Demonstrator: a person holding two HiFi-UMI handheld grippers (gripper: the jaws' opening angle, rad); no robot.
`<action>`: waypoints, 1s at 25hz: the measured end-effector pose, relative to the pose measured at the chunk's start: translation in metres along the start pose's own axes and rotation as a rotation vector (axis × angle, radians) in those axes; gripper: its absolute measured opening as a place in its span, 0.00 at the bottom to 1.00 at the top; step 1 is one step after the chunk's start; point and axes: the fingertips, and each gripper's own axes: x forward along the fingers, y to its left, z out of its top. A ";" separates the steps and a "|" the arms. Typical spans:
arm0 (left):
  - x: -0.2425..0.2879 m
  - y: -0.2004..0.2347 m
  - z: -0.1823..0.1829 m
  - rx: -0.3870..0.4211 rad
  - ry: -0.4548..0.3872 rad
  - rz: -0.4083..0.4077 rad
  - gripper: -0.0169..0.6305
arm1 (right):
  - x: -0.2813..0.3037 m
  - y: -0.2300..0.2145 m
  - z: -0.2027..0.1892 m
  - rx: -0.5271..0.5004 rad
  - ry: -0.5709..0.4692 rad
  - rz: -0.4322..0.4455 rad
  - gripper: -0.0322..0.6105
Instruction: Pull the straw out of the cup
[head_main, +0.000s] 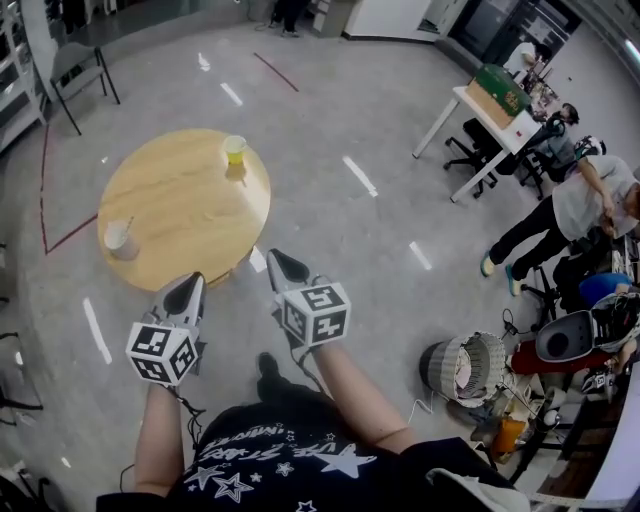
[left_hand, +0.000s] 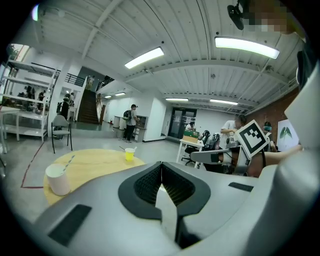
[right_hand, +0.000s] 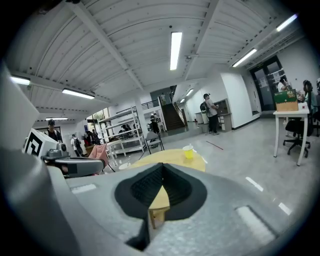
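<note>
The head view looks steeply down from behind the left hand-held gripper (head_main: 190, 287) and right hand-held gripper (head_main: 279, 263), with the round counter (head_main: 180, 200) ahead of their tips. Each gripper view sits close behind its own jaws, facing almost level; all three share that counter, beyond the jaws.

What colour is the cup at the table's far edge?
Yellow. The cup shows best in the head view.

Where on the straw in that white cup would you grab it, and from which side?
The bare upper length of the thin straw, above the rim of the white cup on the round wooden table. It leans out past the rim, so coming level from the person's side and pinching across it looks best; the rest is hidden inside.
</note>
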 end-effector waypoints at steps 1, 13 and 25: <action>0.007 0.001 0.001 0.000 0.005 0.009 0.04 | 0.004 -0.007 0.003 0.003 0.001 0.006 0.05; 0.055 0.012 0.015 -0.006 0.030 0.094 0.04 | 0.044 -0.047 0.008 0.003 0.043 0.096 0.05; 0.093 0.021 0.025 -0.002 0.060 0.093 0.04 | 0.061 -0.082 0.018 0.018 0.035 0.069 0.05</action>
